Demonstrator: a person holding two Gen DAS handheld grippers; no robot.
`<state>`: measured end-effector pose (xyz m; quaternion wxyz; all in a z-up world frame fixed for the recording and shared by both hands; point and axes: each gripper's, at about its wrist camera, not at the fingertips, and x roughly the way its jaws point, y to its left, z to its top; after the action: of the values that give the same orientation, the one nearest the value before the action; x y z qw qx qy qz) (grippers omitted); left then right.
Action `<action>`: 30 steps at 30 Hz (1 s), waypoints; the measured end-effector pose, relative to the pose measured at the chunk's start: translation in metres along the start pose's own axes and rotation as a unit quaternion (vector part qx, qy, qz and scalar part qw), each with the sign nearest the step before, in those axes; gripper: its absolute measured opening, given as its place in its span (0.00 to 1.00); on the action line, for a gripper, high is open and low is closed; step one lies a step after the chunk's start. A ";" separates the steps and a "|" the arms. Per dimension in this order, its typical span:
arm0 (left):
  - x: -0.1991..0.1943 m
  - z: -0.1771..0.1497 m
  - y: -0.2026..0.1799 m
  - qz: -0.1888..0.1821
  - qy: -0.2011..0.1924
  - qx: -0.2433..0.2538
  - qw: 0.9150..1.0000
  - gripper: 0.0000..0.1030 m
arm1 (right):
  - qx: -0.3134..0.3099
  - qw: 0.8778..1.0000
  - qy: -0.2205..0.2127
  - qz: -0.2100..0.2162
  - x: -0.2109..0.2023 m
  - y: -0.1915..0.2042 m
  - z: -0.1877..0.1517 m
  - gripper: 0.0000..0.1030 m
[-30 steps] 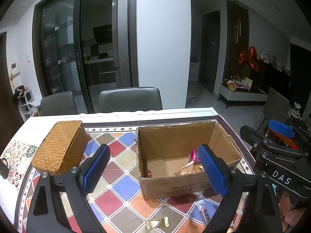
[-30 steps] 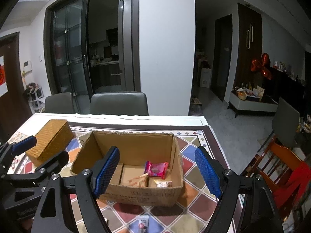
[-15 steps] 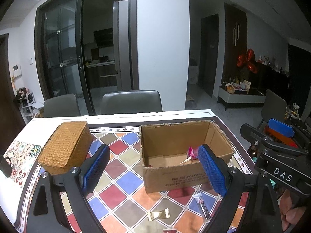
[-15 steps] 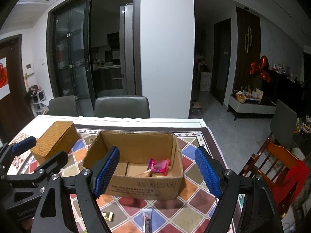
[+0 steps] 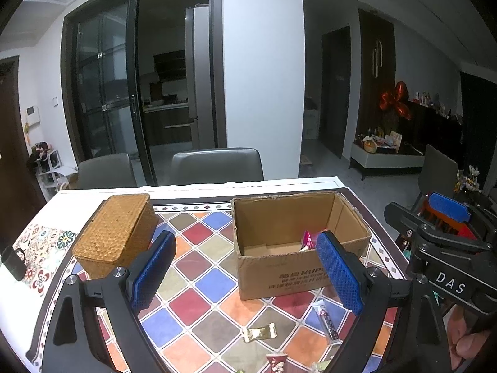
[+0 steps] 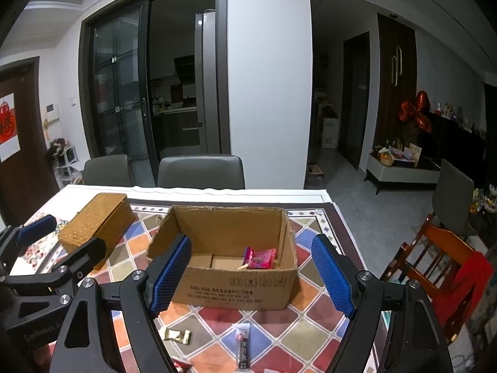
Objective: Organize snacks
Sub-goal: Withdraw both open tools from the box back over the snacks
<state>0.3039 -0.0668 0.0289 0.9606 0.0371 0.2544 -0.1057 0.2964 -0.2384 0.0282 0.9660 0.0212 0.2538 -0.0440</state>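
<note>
While the cardboard box (image 6: 231, 267) on the bench (image 6: 313, 200) shows one pink packet (image 6: 261, 258) to the right wrist, only the left wrist shows a red-topped wrapper (image 5: 276, 361). Two wrappers, gold (image 5: 259, 332) and long (image 5: 327, 321), lie before the box; one wicker box (image 5: 116, 231) sits left. Both left tongs (image 5: 245, 275) and right tongs (image 6: 251, 276) are spread, empty.

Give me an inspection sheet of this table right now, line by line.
Surface: table under a checked cloth.
Job's things: open carton holding a pink packet; gold wrapper and stick packet on the cloth before it.
Clutter: wicker box, shut, left of the carton.
Grippers: left gripper and right gripper open, empty.
Cables: nothing seen.
Surroundings: grey chairs, glass doors, wooden chair.
</note>
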 end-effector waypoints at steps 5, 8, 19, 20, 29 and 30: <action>-0.005 -0.006 0.001 0.001 0.001 0.001 1.000 0.90 | -0.001 1.000 0.000 0.002 -0.007 0.004 -0.005 0.78; -0.008 -0.010 0.002 0.002 0.002 0.002 1.000 0.90 | 0.000 1.000 0.001 0.003 -0.010 0.005 -0.008 0.78; -0.010 -0.037 0.008 0.005 0.019 0.008 1.000 0.90 | 0.004 1.000 0.020 0.007 -0.011 0.010 -0.031 0.78; -0.011 -0.039 0.007 0.005 0.019 0.008 1.000 0.90 | 0.004 1.000 0.023 0.008 -0.010 0.010 -0.033 0.78; -0.008 -0.068 0.007 0.000 0.040 0.012 0.999 0.90 | 0.008 0.999 0.050 0.008 -0.006 0.011 -0.063 0.78; -0.007 -0.073 0.007 0.000 0.043 0.013 0.999 0.90 | 0.007 0.999 0.052 0.008 -0.005 0.012 -0.066 0.78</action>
<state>0.2643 -0.0492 -0.0303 0.9482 0.0541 0.2940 -0.1070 0.2606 -0.2222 -0.0267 0.9515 0.0322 0.3036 -0.0373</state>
